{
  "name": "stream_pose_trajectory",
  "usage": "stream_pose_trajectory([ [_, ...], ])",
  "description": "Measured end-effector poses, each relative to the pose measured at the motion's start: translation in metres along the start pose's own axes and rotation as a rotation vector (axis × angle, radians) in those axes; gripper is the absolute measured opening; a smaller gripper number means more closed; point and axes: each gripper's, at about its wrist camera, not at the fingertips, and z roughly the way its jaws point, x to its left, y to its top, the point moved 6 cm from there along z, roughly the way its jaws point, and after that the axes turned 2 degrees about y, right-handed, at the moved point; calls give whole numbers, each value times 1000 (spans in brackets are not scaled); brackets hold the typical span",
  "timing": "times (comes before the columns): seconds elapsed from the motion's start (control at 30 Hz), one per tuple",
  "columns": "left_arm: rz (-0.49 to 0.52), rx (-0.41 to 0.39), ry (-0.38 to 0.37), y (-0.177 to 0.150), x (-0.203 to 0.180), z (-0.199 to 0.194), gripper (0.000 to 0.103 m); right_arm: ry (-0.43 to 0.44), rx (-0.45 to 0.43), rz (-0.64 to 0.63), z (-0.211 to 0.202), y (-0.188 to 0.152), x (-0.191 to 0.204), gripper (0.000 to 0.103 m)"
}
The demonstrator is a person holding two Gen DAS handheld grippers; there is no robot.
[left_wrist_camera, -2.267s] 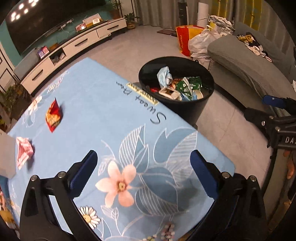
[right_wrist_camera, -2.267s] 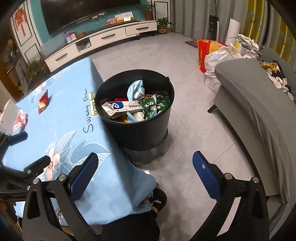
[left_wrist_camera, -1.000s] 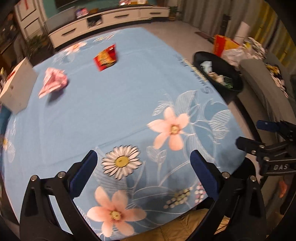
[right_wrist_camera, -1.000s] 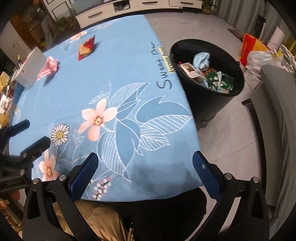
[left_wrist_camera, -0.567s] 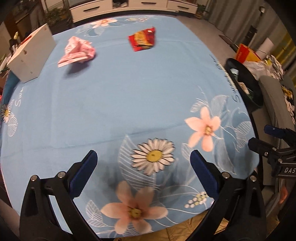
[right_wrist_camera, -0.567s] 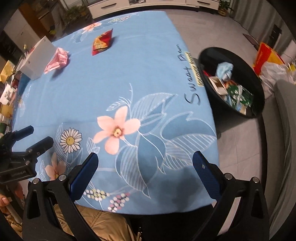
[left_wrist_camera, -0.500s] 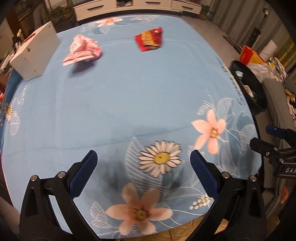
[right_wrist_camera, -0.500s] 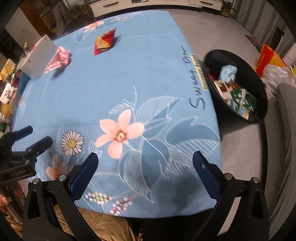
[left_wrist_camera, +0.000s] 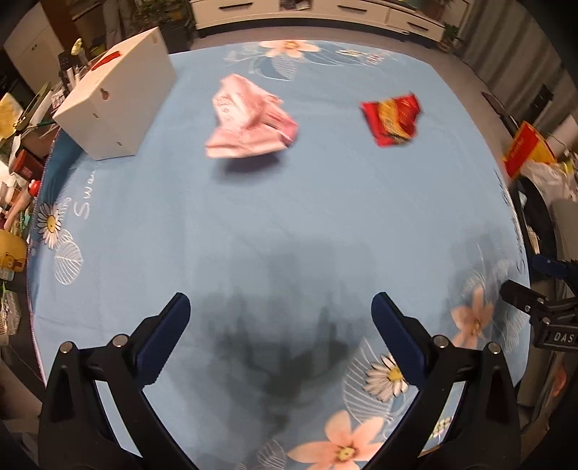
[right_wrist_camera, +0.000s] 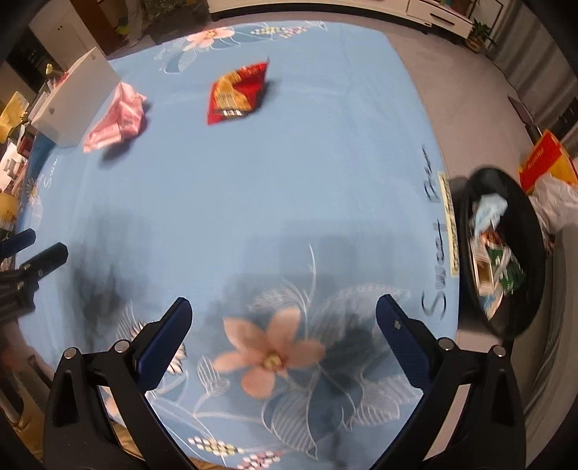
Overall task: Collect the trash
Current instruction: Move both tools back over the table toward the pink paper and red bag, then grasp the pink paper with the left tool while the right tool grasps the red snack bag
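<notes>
A crumpled pink wrapper [left_wrist_camera: 249, 117] and a red snack packet [left_wrist_camera: 393, 117] lie on the far half of the blue flowered tablecloth [left_wrist_camera: 289, 224]. Both also show in the right wrist view, the pink wrapper [right_wrist_camera: 117, 117] at the left and the red packet [right_wrist_camera: 236, 92] beside it. A black trash bin [right_wrist_camera: 505, 253] holding several wrappers stands on the floor off the table's right edge. My left gripper [left_wrist_camera: 276, 318] is open and empty above the near part of the table. My right gripper [right_wrist_camera: 283, 321] is open and empty to its right.
A white cardboard box [left_wrist_camera: 115, 97] stands at the table's far left corner. Clutter sits beyond the left edge [left_wrist_camera: 14, 202]. A red and yellow bag [right_wrist_camera: 542, 159] and white bags lie on the floor past the bin. A white TV cabinet [left_wrist_camera: 310, 12] runs along the far wall.
Both grippers have swung left from the bin and moved forward over the table. The pink wrapper and red packet are now closer and more central. Both stay open.
</notes>
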Motion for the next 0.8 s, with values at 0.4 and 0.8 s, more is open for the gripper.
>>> stream_pose_trajectory([
  [0.4,-120,45,-24,86,45,23,100,127,-1,97,21,100,16,100],
  [0.8,-180,77,-71,154,49,72,100,200,-7,259,72,182,6,100],
])
